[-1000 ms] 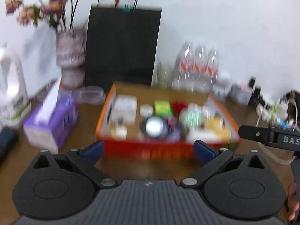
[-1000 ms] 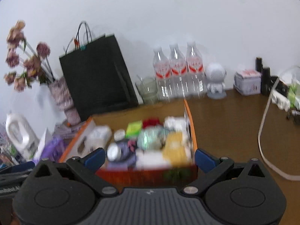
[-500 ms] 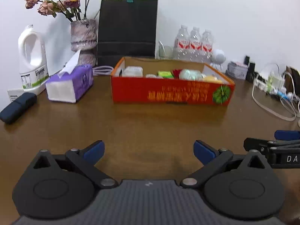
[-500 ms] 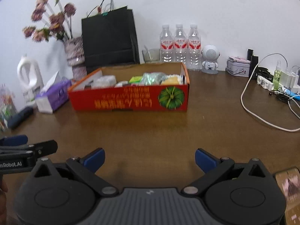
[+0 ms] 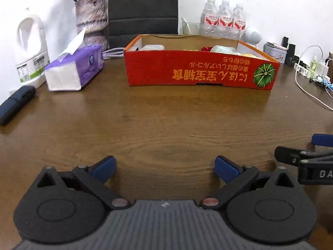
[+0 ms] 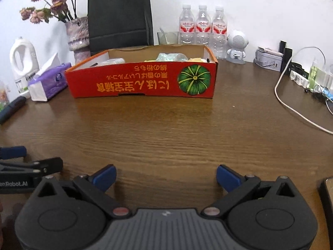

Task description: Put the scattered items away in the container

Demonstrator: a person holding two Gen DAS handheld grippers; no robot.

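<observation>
Behind one red box (image 6: 141,81) stand three water bottles (image 6: 203,29); both tongs (image 5: 164,166) (image 6: 166,176) spread, empty.

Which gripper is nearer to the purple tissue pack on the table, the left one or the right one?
Left. The left gripper sits low over the wooden table, with the purple tissue pack ahead to its left. The right gripper is beside it, farther right.

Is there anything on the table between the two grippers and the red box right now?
Nothing visible. Bare wood of the table runs from the open left gripper and open right gripper to the red box. The tissue pack sits off to the box's left, clear of the path.
</observation>
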